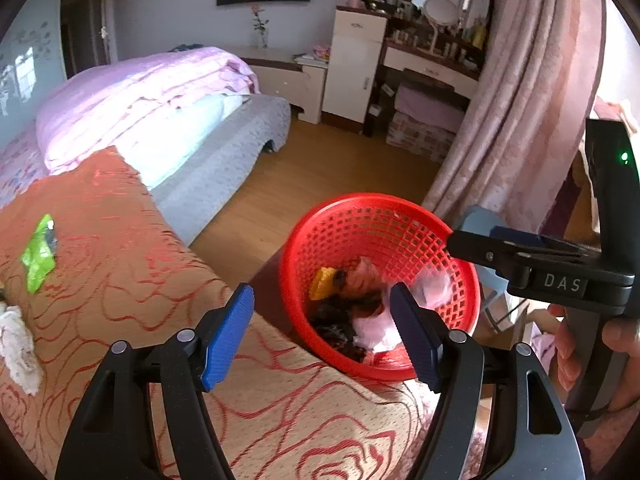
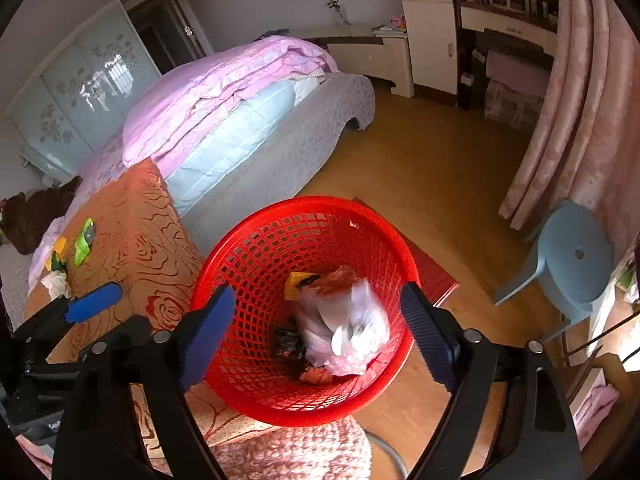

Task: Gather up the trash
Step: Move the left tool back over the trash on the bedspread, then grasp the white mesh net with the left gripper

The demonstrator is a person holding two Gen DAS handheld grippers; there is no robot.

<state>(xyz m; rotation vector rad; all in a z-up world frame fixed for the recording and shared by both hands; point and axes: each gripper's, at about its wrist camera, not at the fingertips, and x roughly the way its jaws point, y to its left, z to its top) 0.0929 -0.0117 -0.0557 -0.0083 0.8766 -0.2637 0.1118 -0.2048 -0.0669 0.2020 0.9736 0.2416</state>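
A red mesh basket (image 2: 256, 240) stands on the floor beside the bed; it also shows in the left wrist view (image 1: 360, 208). It holds a white plastic bag (image 2: 352, 328), a yellow wrapper (image 2: 298, 280), dark scraps and pink pieces. My right gripper (image 2: 320, 328) is open and empty above the basket. My left gripper (image 1: 322, 328) is open and empty, over the orange rose-patterned bedspread (image 1: 120, 264) at the basket's edge. A green wrapper (image 1: 38, 252) and a white crumpled tissue (image 1: 18, 344) lie on the bedspread at the left. The green wrapper (image 2: 84, 240), a yellow-green piece (image 2: 56, 256) and the tissue (image 2: 56, 282) show in the right wrist view.
A bed with a pink quilt (image 2: 224, 92) fills the left. Wood floor (image 2: 420, 168) lies beyond the basket. A blue plastic stool (image 2: 572, 264) stands at right by pink curtains (image 2: 580, 100). A white cabinet (image 1: 352, 68) and a dressing table (image 1: 432, 64) line the far wall.
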